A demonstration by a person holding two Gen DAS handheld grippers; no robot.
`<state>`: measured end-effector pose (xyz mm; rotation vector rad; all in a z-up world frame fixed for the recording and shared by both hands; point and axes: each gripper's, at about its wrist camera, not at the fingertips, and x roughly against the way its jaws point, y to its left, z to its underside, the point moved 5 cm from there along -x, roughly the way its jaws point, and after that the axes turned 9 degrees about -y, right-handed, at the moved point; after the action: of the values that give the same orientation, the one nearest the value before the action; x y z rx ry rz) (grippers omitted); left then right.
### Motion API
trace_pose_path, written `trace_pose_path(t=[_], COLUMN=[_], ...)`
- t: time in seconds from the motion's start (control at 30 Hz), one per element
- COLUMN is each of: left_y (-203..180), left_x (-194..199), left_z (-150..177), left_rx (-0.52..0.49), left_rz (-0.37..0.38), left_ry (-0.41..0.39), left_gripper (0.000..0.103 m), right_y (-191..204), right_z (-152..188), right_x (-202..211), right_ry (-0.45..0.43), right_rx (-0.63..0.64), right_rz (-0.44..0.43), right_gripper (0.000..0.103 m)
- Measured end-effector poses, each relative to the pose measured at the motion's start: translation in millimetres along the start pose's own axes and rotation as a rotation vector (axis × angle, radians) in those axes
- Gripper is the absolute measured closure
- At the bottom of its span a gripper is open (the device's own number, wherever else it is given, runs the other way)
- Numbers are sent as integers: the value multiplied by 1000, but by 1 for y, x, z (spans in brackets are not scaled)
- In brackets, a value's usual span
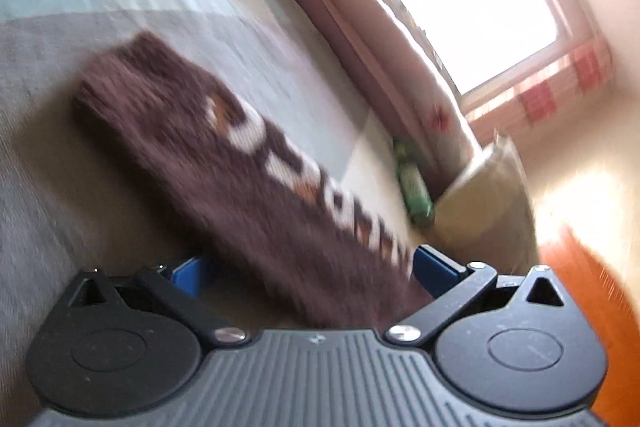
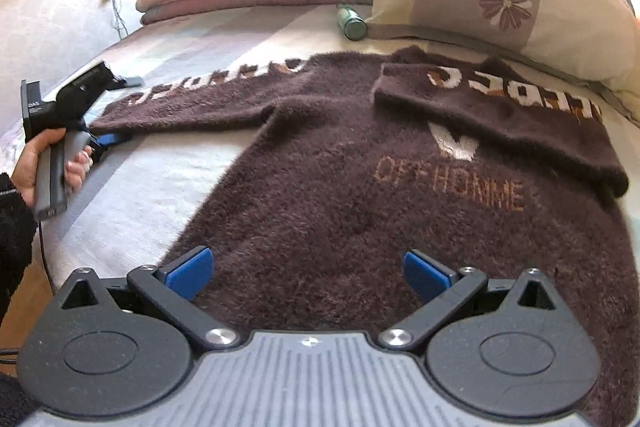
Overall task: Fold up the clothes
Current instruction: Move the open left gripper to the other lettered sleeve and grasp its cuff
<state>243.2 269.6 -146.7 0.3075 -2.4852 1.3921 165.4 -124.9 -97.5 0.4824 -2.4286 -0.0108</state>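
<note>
Because the brown sweater (image 2: 320,167) is thick, fuzzy knit, it looks soft, floppy and fairly light, likely to sag unless taken by a bunched edge. It lies flat on the bed (image 2: 132,195), one sleeve (image 2: 492,115) already folded across. The left gripper (image 1: 308,267) straddles the outstretched sleeve (image 1: 224,147), jaws apart; the right gripper (image 2: 308,271) hangs released over the hem.
</note>
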Motion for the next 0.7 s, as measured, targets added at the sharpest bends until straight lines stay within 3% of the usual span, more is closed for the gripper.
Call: trace_pose_path(t=[0.37,0.6,0.7], left_y=[12,16,24], left_x=[-22,-31,-25], left_z=[-31,-44,-44], left_rx=[125,175,196], left_rz=[-63,-85,-42], left_ry=[-51,45,23], left_gripper=[1,1,2], right_y=[-13,-15,-17], right_z=[6,12,13], right_x=[-3,-8,-8], right_ry=[13,42,42], right_rx=[-61,-76,-77], right_rz=[21,27,33], right_gripper=[0,0,0])
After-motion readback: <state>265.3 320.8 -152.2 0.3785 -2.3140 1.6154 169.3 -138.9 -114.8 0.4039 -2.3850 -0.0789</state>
